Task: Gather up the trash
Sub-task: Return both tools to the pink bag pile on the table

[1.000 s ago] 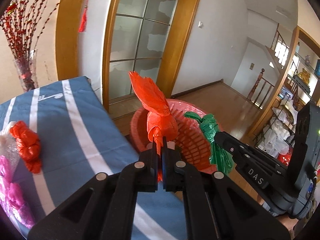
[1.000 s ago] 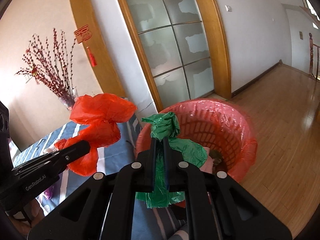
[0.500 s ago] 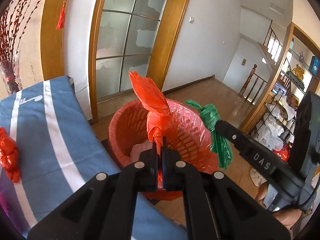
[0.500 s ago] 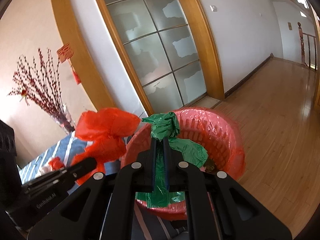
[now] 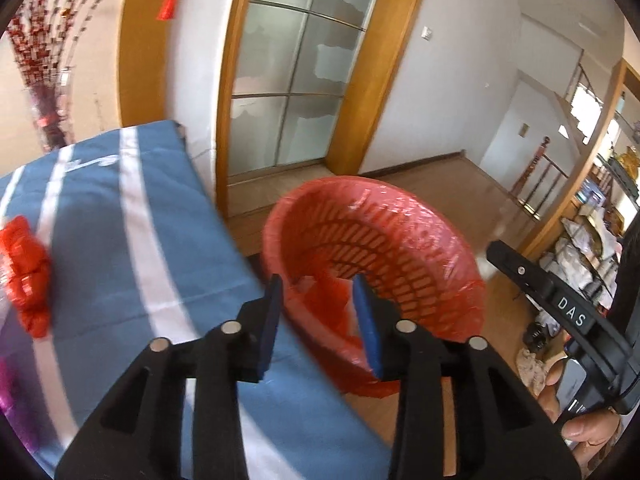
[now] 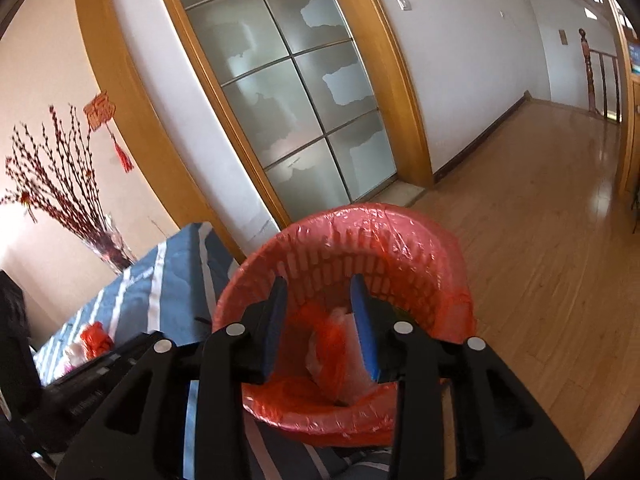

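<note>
My left gripper [image 5: 318, 300] and right gripper [image 6: 318, 300] both stand with jaws apart, holding nothing, over the red-lined bin [image 6: 400, 236]. Red bag [image 6: 332, 344] lies inside it. Another red bag [image 5: 26, 276] rests on the striped table [image 5: 120, 220] beyond.

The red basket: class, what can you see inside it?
Inside the red basket, a crumpled red plastic bag lies beside something pale. The right gripper hides part of the contents; the bottom is unseen.
</note>
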The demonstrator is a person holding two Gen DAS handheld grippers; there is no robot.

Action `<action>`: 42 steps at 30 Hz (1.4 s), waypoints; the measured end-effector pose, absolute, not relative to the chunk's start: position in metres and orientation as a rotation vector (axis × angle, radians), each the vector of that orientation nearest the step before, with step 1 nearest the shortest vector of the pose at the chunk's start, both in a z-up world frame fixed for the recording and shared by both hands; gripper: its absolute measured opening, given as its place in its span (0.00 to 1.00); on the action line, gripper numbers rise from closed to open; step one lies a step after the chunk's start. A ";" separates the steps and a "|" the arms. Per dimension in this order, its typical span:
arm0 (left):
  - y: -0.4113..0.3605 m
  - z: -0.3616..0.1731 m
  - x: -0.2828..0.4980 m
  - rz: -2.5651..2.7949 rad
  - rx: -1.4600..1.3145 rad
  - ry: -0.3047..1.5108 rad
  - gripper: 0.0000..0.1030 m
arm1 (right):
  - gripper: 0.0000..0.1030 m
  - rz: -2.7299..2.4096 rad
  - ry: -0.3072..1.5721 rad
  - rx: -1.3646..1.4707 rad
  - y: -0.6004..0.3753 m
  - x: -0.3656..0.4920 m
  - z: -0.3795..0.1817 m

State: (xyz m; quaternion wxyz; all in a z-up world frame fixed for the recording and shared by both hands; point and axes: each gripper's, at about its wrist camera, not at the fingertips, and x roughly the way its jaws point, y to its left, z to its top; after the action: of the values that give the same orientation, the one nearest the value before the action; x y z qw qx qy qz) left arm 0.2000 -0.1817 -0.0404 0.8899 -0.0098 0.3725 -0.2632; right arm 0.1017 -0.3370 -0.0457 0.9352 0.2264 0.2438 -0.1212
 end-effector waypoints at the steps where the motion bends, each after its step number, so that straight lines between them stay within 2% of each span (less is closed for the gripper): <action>1: -0.174 -0.039 0.196 -0.516 -0.014 0.761 0.45 | 0.33 -0.249 0.501 0.456 -0.336 0.101 -0.045; 10: -0.116 -0.021 0.158 -0.358 0.015 0.659 0.58 | 0.33 -0.180 0.526 0.363 -0.296 0.101 -0.041; 22: 0.015 -0.022 0.130 -0.059 -0.080 0.653 0.66 | 0.33 0.051 0.569 0.243 -0.199 0.115 -0.031; 28: 0.085 -0.026 0.115 0.120 -0.100 0.641 0.66 | 0.34 0.211 0.606 0.172 -0.135 0.123 -0.027; 35: 0.146 -0.028 0.095 0.263 -0.130 0.624 0.66 | 0.48 0.384 0.646 0.093 -0.056 0.133 -0.028; 40: 0.169 -0.031 0.085 0.304 -0.144 0.621 0.69 | 0.62 0.444 0.681 0.094 -0.018 0.143 -0.036; 42: 0.175 -0.032 0.081 0.312 -0.145 0.621 0.71 | 0.64 0.448 0.688 0.091 -0.007 0.147 -0.038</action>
State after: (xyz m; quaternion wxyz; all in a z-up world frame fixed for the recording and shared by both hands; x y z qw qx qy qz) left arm 0.0815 0.1755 -0.0323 0.9377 -0.0709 0.3039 0.1530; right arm 0.1470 -0.0066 -0.0383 0.9159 0.0444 0.3343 0.2175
